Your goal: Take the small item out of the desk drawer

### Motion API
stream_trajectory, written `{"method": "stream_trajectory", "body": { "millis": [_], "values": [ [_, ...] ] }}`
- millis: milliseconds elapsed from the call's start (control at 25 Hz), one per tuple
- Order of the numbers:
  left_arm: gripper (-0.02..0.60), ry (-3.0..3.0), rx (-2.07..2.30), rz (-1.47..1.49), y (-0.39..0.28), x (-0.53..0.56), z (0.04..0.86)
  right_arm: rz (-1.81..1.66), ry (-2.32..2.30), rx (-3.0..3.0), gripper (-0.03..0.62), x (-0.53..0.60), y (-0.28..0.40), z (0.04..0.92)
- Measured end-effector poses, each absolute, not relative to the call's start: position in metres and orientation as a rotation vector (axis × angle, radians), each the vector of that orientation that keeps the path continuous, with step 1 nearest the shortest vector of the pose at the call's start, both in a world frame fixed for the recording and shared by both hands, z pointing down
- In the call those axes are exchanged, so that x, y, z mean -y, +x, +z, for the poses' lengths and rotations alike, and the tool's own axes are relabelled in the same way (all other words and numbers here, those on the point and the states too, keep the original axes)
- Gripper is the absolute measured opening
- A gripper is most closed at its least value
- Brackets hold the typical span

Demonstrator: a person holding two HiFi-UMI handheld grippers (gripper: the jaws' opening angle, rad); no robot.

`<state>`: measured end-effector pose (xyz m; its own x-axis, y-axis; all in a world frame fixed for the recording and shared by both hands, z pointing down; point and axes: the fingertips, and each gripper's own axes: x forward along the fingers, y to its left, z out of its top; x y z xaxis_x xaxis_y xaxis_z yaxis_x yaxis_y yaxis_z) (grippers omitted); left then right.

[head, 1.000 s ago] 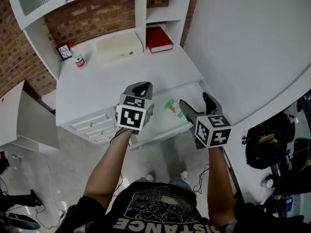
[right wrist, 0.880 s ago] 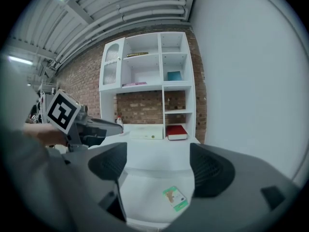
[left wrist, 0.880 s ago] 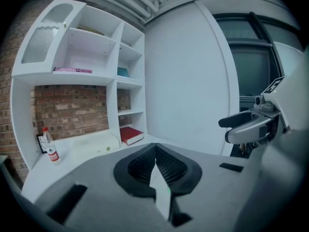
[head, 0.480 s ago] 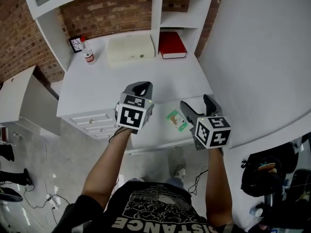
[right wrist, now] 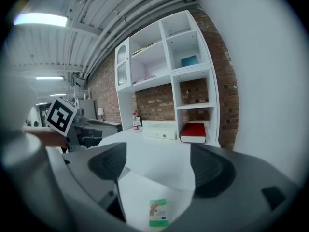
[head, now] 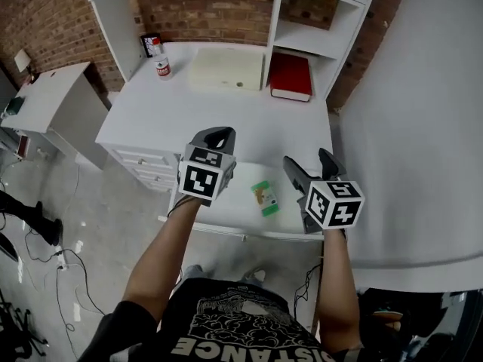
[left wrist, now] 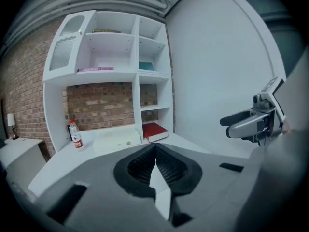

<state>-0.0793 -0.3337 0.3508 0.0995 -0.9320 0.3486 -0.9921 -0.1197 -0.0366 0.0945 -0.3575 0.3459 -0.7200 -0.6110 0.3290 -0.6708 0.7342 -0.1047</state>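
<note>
Brick wall (head: 204, 6) backs a white bench (head: 226, 119), with a white shelf unit (left wrist: 120, 47) standing on the bench's rear edge. We note a red book (head: 290, 76) lying flat in the lowest right compartment of that unit. A cream box (head: 226, 70) sits just beside the book, on the open bench top. A small bottle (head: 161, 65) with a red cap stands upright near the rear left corner.

We see the drawer (head: 234, 216) pulled out from under the bench front. A green packet (head: 264, 198) lies flat on the drawer floor, apart from the drawer walls and touched by neither tool.

Left tongs (head: 219, 133): held above the left part of the drawer, in line with the bench front. In the left gripper view the jaws meet along the centre line (left wrist: 155, 153) with nothing between them.

Right tongs (head: 308, 161): held above the right end of the drawer, near the packet but clear of it. In the right gripper view the jaws stand wide apart (right wrist: 159, 163) and grip nothing. The packet (right wrist: 158, 213) shows below, in the gap between them.

Both tools are carried on bare forearms. A separate white side table (head: 53, 96) stands on the grey floor, apart from the bench on its left.
</note>
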Motion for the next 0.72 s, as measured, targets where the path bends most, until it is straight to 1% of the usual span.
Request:
{"method": "stream_trajectory", "body": {
  "millis": [240,720],
  "values": [
    [0.009,2.095,2.004,0.456,-0.074,0.332,0.356,0.321,0.883,2.689,0.419,0.371,0.095,0.355],
    [0.009,2.118,1.980,0.459,-0.079,0.338,0.363,0.316,0.878,2.650,0.419,0.372,0.087,0.368]
  ]
}}
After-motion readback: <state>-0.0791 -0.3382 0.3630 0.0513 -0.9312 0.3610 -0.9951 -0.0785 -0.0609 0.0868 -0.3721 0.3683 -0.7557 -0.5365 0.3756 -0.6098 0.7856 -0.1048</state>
